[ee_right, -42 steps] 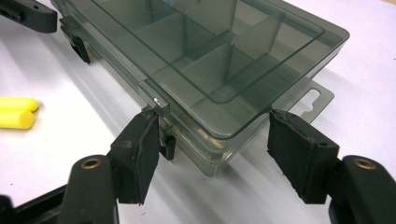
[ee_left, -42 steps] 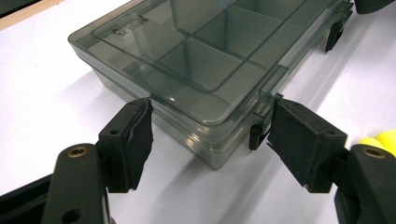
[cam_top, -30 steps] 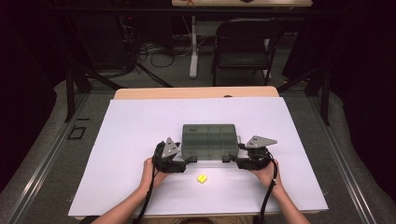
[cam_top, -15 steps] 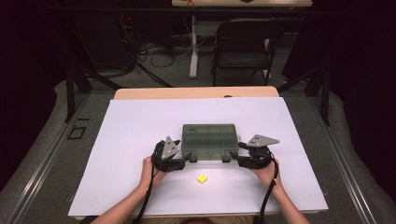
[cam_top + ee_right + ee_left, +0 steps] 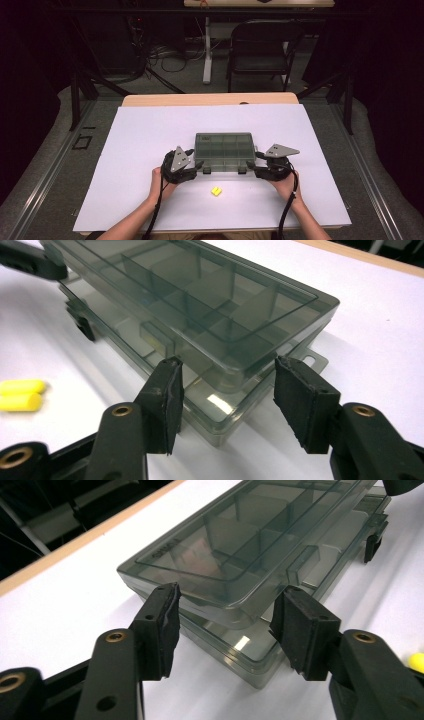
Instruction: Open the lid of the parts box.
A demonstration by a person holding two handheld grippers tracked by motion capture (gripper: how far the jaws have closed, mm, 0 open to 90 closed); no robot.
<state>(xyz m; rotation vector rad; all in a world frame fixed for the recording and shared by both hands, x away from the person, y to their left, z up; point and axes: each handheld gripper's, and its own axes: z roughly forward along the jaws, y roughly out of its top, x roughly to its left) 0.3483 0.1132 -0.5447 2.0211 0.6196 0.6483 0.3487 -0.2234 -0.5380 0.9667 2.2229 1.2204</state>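
Observation:
A smoky-grey see-through compartment box (image 5: 224, 150) lies shut on the white sheet, its two dark latches facing me. My left gripper (image 5: 197, 165) straddles its near left corner. In the left gripper view the box (image 5: 240, 555) has that corner between the pads (image 5: 161, 617), which rest against its two sides. The jaws (image 5: 227, 622) have just been closing. My right gripper (image 5: 253, 167) grips the near right corner the same way. There the box (image 5: 200, 300) sits between pads (image 5: 167, 395) that touch it, after a slight closing of that gripper (image 5: 225, 390).
Two yellow foam earplugs (image 5: 216, 191) lie on the sheet just in front of the box, between my hands; they also show as earplugs (image 5: 20, 395) beside the right gripper. The white sheet (image 5: 150, 140) spreads wide all round. A folding chair (image 5: 260, 50) stands beyond the table.

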